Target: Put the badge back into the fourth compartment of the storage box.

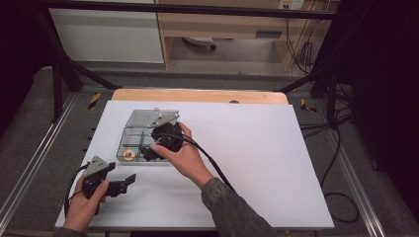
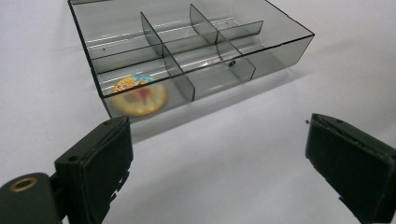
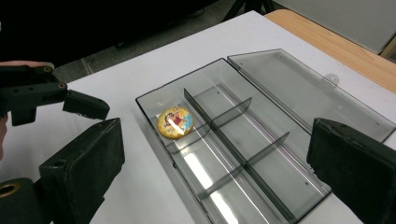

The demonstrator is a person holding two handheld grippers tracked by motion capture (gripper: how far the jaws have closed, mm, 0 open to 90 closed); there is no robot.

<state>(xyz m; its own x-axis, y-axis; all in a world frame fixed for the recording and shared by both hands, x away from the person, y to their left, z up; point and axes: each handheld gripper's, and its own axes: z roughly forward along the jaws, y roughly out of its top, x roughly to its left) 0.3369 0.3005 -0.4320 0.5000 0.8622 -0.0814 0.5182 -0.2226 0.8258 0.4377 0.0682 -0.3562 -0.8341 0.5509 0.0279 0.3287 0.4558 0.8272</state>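
Note:
A smoky clear compartment box [image 1: 123, 140] lies on the white table top, its lid [image 1: 153, 117] folded back flat behind it. A round badge with a colourful picture [image 1: 130, 155] lies in the near left corner compartment; the other compartments look bare. My right gripper [image 1: 147, 153] hovers over the box's near side, jaws wide apart and nothing between them. In the right gripper view the badge [image 3: 175, 122] sits ahead of the right gripper [image 3: 215, 172]. My left gripper [image 1: 129, 181] rests open near the table's front left, aimed at the box [image 2: 280, 44] and badge [image 2: 139, 95].
The white sheet [image 1: 257, 148] covers most of the table, with a wooden edge [image 1: 197, 95] at the back. Black frame poles [image 1: 59, 74] stand at the back left and right. Cables [image 1: 341, 197] lie on the floor to the right.

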